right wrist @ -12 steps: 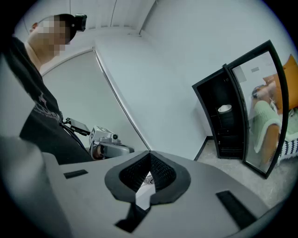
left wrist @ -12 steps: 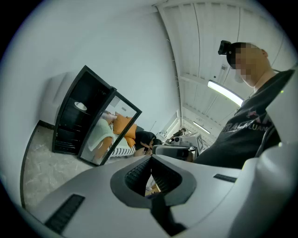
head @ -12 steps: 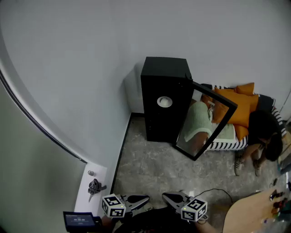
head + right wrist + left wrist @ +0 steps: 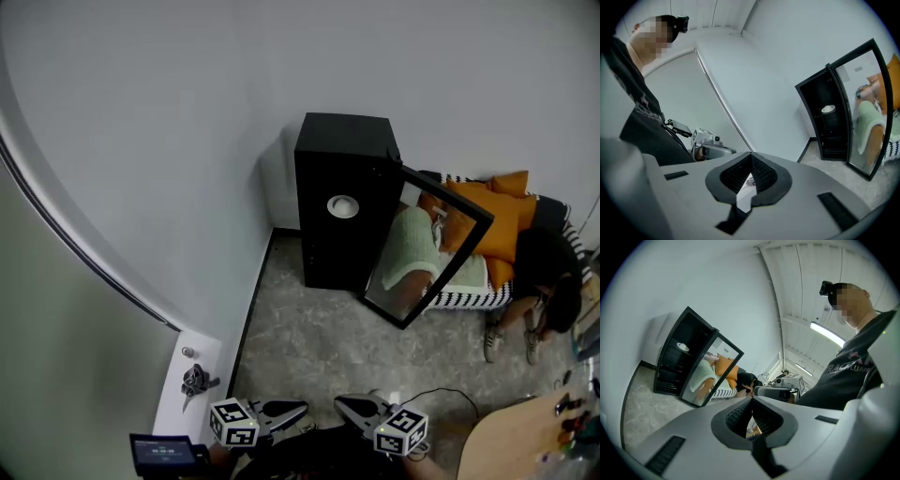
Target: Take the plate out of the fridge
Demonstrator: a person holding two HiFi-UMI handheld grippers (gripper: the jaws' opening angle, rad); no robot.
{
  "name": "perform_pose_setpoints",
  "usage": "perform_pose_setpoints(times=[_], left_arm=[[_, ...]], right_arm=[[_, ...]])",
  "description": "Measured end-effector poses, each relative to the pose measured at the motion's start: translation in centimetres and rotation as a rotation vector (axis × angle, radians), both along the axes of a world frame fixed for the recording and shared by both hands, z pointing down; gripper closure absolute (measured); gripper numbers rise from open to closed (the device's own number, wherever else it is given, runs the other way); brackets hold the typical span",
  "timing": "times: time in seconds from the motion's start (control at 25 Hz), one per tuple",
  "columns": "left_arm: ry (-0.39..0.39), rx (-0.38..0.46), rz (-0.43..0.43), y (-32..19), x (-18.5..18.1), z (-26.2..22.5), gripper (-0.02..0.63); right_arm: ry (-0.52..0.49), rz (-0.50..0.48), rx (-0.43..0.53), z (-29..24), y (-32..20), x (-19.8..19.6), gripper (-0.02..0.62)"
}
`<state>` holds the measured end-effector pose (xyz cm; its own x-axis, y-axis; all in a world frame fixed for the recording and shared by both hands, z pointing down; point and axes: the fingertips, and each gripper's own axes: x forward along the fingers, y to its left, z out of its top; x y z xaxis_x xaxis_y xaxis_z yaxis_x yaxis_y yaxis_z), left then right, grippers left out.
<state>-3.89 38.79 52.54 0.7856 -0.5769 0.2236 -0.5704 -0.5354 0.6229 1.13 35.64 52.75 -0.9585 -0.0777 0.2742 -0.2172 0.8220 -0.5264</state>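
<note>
A small black fridge (image 4: 342, 202) stands against the far wall with its glass door (image 4: 429, 246) swung open to the right. A white plate (image 4: 343, 206) rests on a shelf inside it. My left gripper (image 4: 306, 410) and right gripper (image 4: 337, 405) hang low at the near edge of the head view, far from the fridge, tips pointing at each other. Both are shut with nothing between the jaws. The left gripper view shows the fridge (image 4: 675, 357) and plate (image 4: 683, 347) beyond the left gripper (image 4: 751, 399). In the right gripper view, the plate (image 4: 828, 108) appears past the right gripper (image 4: 751, 155).
A striped sofa with orange cushions (image 4: 487, 220) sits right of the fridge, and a person (image 4: 544, 281) bends beside it. A wooden table (image 4: 525, 441) fills the near right corner. A white ledge (image 4: 192, 394) with keys lies near left. Speckled floor (image 4: 319, 347) stretches between me and the fridge.
</note>
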Motion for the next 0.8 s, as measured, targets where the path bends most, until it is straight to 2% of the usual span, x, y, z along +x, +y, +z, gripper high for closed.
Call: perform_pose_setpoints(times=[0.48,0.8], left_arm=[[-0.009,0.010,0.019,-0.5,0.3,-0.2,0.600],[-0.013,0.011,0.007,-0.6,-1.1,-0.5,0.600]], right_arm=[[-0.032,0.037,-0.019,-0.5,-0.8,0.6,0.592],[-0.042,0.025,-0.038,-1.1,-0.8,-0.5,0.592]])
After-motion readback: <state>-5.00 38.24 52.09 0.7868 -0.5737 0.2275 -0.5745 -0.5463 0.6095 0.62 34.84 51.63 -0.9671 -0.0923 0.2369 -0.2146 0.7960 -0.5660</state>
